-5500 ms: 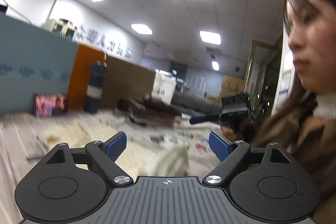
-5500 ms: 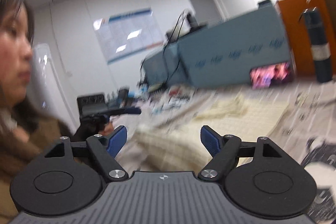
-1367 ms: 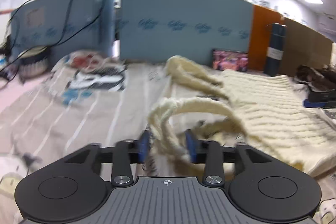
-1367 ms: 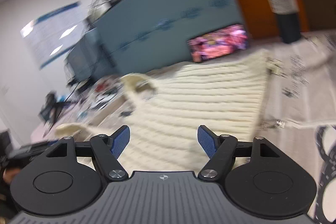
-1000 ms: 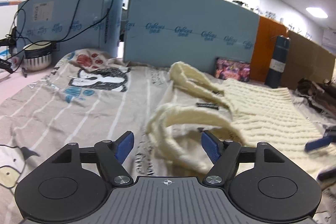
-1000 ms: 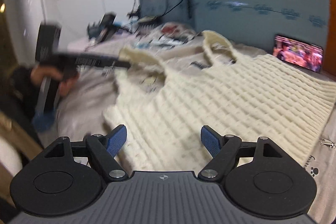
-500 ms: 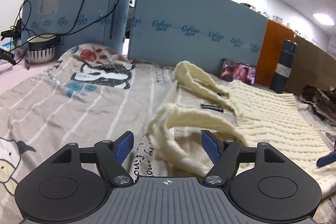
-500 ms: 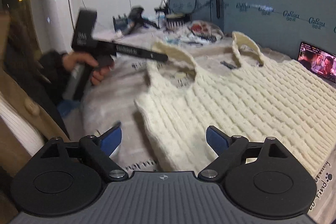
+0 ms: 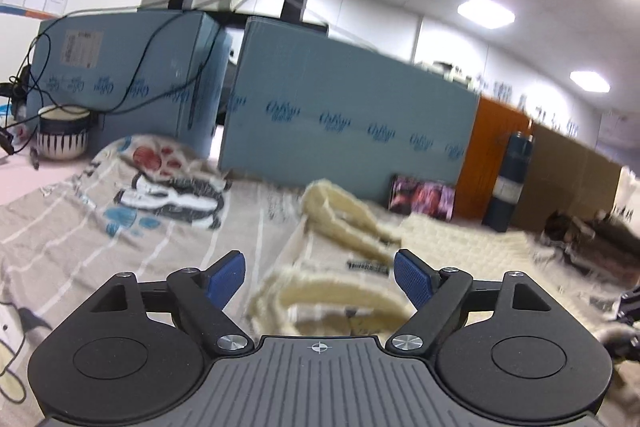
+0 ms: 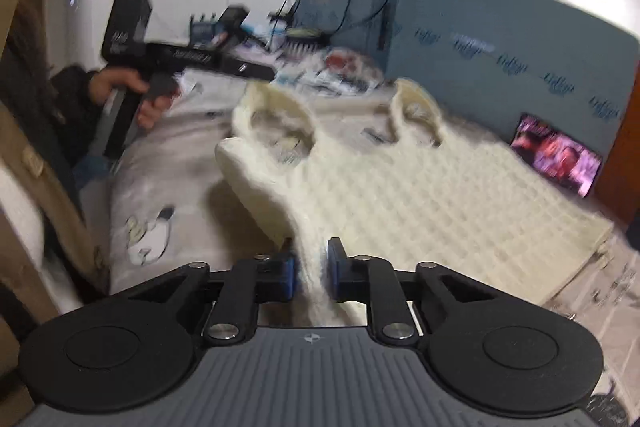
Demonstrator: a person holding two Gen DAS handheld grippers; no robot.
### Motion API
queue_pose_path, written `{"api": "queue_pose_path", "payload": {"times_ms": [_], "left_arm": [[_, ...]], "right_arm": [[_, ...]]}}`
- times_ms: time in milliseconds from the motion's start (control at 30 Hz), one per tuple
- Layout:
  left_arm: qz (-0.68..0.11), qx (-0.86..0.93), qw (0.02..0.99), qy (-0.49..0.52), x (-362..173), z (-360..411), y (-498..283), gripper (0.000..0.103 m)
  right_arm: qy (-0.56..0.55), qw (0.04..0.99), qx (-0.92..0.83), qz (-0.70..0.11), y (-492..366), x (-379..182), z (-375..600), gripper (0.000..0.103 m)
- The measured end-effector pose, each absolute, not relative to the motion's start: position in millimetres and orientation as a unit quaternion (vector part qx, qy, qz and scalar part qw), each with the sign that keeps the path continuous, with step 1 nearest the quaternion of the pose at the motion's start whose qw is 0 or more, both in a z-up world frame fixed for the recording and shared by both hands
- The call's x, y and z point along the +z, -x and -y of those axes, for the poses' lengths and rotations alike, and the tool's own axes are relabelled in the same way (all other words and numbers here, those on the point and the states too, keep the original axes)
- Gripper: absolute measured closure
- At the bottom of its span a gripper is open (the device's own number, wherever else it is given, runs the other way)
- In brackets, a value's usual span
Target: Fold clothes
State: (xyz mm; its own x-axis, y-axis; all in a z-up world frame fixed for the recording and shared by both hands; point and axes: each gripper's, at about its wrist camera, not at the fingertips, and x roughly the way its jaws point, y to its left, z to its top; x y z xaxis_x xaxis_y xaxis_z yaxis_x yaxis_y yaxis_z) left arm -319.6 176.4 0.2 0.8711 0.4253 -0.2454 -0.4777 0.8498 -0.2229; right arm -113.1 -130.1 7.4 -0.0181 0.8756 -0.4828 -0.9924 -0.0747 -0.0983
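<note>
Reference landmark: the cream knit vest (image 10: 420, 195), spread flat on the printed bedsheet (image 9: 80, 235), straps toward the blue foam panels (image 9: 344, 131).

**Left of the vest.** The left gripper (image 9: 320, 277) hangs above the sheet with its jaws spread wide and nothing between them. The near shoulder strap (image 9: 332, 295) lies just beyond the blue pads (image 9: 226, 277), apart from both. In the right wrist view the same tool is visible in the person's left hand (image 10: 132, 95), held clear of the strap end of the vest.

**Near edge of the vest.** The right gripper (image 10: 311, 273) is clenched on a pinch of the side edge, near the armhole. The knit rises in a narrow ridge between the pads, and the adjoining corner is lifted and curled off the sheet.

**Far right of the vest.** A phone (image 10: 556, 159) leans against the panels just beside the far hem; a dark flask (image 9: 510, 183) stands further along.

**Failure modes (assessment).**
- Single-point lift: with only one side gripped, the loose knit is likely to stretch and sag, giving a skewed fold line.
- Shallow bite: the pads hold a thin ridge; a fast pull may let it slip out.
- Layer error: the pinch may hold only the top layer, so front and back would separate.
- Left closure off-target: the strap is a narrow loop, and a grab could catch the sheet with it.
- Sweep toward the panels could tip the phone.
</note>
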Motion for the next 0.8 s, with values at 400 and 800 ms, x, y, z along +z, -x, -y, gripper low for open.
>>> {"api": "queue_pose_path", "payload": {"times_ms": [400, 800], "left_arm": [[-0.053, 0.189, 0.974, 0.117, 19, -161, 276, 0.017], [-0.177, 0.054, 0.98, -0.07, -4, -92, 194, 0.016]], "right_arm": [[0.199, 0.735, 0.644, -0.075, 45, 26, 85, 0.092], [0.206, 0.78, 0.575, -0.138, -2, -10, 41, 0.068]]}}
